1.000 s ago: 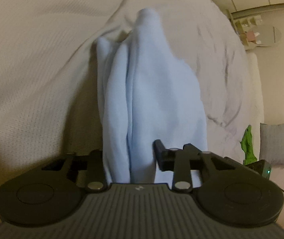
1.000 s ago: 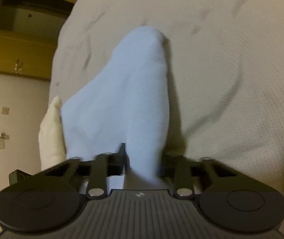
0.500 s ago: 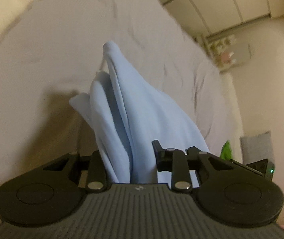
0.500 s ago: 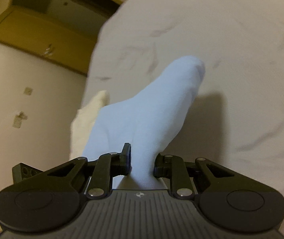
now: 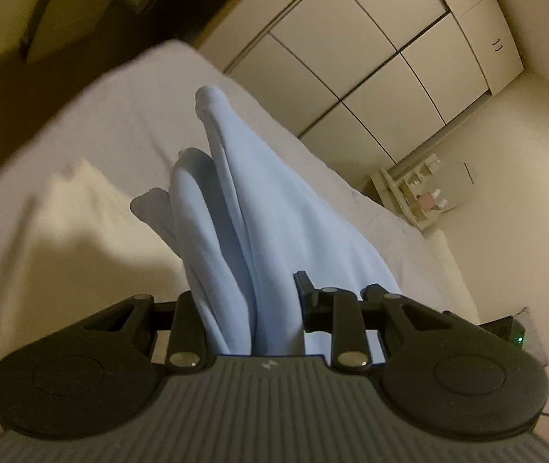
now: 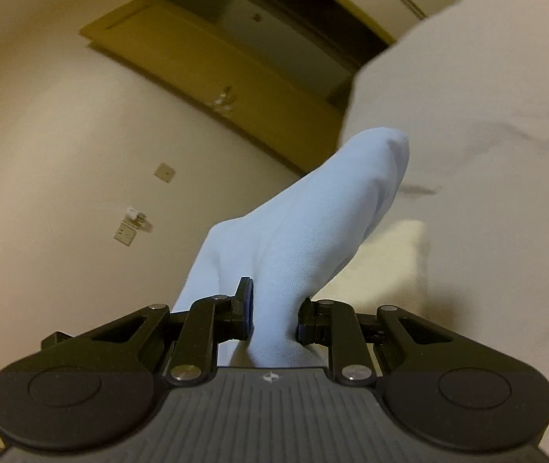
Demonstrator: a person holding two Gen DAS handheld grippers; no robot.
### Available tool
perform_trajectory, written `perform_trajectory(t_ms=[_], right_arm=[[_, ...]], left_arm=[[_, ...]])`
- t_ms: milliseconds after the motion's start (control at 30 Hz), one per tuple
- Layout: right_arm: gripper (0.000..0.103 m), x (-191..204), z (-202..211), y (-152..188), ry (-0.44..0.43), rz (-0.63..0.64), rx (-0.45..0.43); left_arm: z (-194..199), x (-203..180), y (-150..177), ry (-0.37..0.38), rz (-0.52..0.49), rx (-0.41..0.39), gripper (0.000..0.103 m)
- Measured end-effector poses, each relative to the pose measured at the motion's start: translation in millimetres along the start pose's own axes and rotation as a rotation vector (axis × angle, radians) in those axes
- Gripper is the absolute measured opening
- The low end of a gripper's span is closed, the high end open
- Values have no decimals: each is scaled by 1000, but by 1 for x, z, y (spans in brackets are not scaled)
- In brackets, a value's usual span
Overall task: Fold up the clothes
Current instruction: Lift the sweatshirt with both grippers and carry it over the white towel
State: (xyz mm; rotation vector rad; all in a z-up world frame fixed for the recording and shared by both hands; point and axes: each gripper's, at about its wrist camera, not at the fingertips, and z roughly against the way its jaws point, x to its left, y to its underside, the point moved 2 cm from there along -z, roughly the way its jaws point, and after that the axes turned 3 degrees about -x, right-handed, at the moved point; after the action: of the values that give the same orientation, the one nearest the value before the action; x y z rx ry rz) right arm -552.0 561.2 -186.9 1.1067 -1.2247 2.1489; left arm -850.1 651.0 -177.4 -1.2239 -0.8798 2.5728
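A light blue garment (image 5: 259,223) hangs in long folds from my left gripper (image 5: 247,308), which is shut on its bunched edge; its far end trails over the white bed (image 5: 120,123). In the right wrist view the same light blue garment (image 6: 305,223) stretches away from my right gripper (image 6: 274,316), whose black fingers pinch it from both sides. The cloth is held up off the bed between the two grippers. How the garment's far parts lie is hidden by its own folds.
A cream pillow (image 5: 62,239) lies on the bed at left. White wardrobe doors (image 5: 371,54) and a small shelf unit (image 5: 413,196) stand beyond the bed. In the right wrist view a wooden door frame (image 6: 216,61) and wall sockets (image 6: 128,231) show.
Both grippers have risen and tilted upward with the garment still clamped; the views swung from the bed surface to the walls and wardrobe. The cloth now hangs lifted.
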Motion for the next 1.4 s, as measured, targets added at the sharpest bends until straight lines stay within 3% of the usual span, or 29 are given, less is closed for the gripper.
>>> perform_trajectory(t_ms=[67, 167, 267, 300, 367, 500, 600, 667, 700, 733, 833, 900, 1000, 1067, 1100, 1133, 1233, 1333, 1367, 1400], right_arm=[[21, 0, -36, 8, 13, 28, -6], [21, -17, -88, 28, 59, 26, 14], [22, -51, -138, 62, 194, -14, 124], [23, -61, -150, 74, 248, -17, 176], [27, -72, -161, 92, 327, -4, 233], [41, -73, -144, 89, 350, -44, 190], [42, -73, -128, 84, 385, -42, 174], [49, -78, -123, 84, 413, -26, 193], [41, -80, -126, 85, 407, -19, 203], [26, -79, -130, 88, 391, -6, 206], [22, -54, -134, 91, 387, 193, 189], [22, -35, -133, 94, 382, 351, 162], [26, -48, -140, 106, 460, 346, 208], [35, -53, -143, 105, 510, 309, 217], [49, -51, -143, 101, 527, 297, 214], [56, -47, -142, 94, 537, 290, 210], [56, -38, -135, 73, 565, 295, 188], [54, -38, -121, 51, 567, 246, 149], [51, -38, -119, 46, 557, 236, 147], [37, -36, -118, 42, 543, 233, 152]], left_arm=[[0, 27, -21, -17, -27, -9, 24], [-25, 85, -16, -75, -20, 59, 25], [-66, 143, 11, -183, 82, 224, 26], [-70, 151, 20, -182, 85, 237, 28], [-67, 154, 22, -143, 121, 218, 29], [-57, 158, 21, -114, 152, 199, 29], [-52, 159, 20, -111, 149, 196, 29], [-55, 157, 22, -117, 127, 202, 28], [-45, 165, 23, -117, 94, 201, 24], [-42, 163, 22, -126, 44, 193, 22], [-30, 150, 19, -114, -78, 140, 22], [-33, 158, 25, -142, -64, 187, 26], [-41, 165, 32, -169, -18, 224, 31], [-35, 155, 25, -203, -25, 213, 31], [-32, 151, 21, -219, -30, 208, 31], [-26, 146, 17, -250, -39, 200, 31], [-4, 131, 2, -356, -72, 159, 30], [14, 106, -12, -422, -173, 104, 15], [16, 97, -15, -411, -202, 92, 15], [15, 90, -16, -386, -223, 96, 11]])
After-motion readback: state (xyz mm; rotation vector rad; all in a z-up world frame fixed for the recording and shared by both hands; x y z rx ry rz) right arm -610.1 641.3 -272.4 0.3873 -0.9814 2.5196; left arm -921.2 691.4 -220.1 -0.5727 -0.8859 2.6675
